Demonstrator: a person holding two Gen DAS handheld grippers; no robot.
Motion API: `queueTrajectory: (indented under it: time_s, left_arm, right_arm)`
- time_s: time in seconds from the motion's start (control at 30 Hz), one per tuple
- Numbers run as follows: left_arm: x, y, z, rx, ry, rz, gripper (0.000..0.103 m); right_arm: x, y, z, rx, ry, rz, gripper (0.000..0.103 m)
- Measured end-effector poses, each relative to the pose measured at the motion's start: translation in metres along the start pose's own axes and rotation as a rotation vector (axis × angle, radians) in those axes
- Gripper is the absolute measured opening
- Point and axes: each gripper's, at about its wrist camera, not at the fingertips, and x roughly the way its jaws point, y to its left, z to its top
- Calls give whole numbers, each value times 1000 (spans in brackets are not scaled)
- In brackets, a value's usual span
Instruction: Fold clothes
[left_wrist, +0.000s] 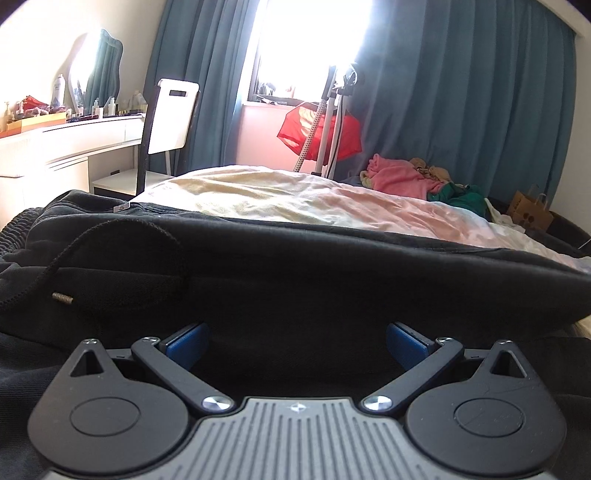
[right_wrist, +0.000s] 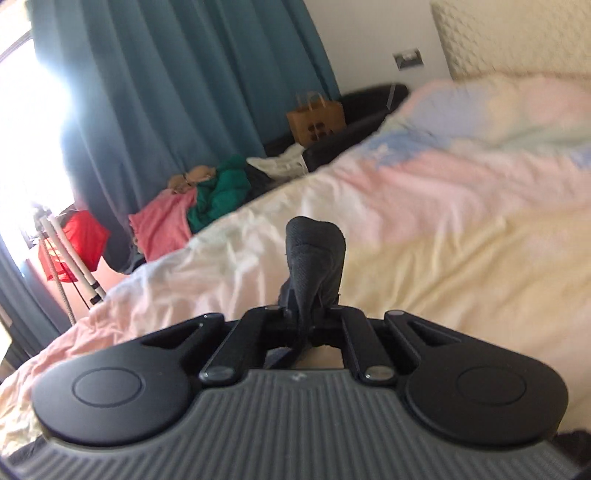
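A black garment (left_wrist: 295, 266) with a drawstring (left_wrist: 48, 273) lies on the bed right in front of my left gripper (left_wrist: 295, 343). The left gripper is open, its blue-padded fingers (left_wrist: 186, 345) spread wide and low against the dark cloth, which covers their tips. In the right wrist view my right gripper (right_wrist: 308, 306) is shut on a bunched fold of black fabric (right_wrist: 314, 251), which sticks up between the fingers above the pale duvet (right_wrist: 443, 229).
A pile of pink and green clothes (left_wrist: 424, 181) lies at the bed's far edge; it also shows in the right wrist view (right_wrist: 192, 206). A paper bag (right_wrist: 316, 120), a red lamp on a stand (left_wrist: 321, 129), a white chair (left_wrist: 171, 118) and a dresser (left_wrist: 66, 144) stand around.
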Motion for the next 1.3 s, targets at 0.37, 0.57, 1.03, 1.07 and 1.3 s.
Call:
queueTrajectory:
  time_s: [0.37, 0.57, 1.03, 1.07, 1.3]
  left_arm:
    - [1, -11, -3, 49, 3, 17, 103]
    - [0, -20, -5, 88, 1, 22, 103]
    - [1, -25, -13, 98, 37, 18, 103]
    - [-2, -25, -14, 98, 41, 13, 103]
    - [-32, -24, -16, 61, 16, -5, 103]
  right_arm:
    - [9, -55, -36, 242, 85, 27, 6]
    - [13, -54, -31, 118, 78, 55, 6]
    - [0, -51, -55, 63, 111, 10, 46]
    - [-8, -45, -53, 42, 101, 18, 62]
    - [-95, 2, -49, -134, 45, 139, 84]
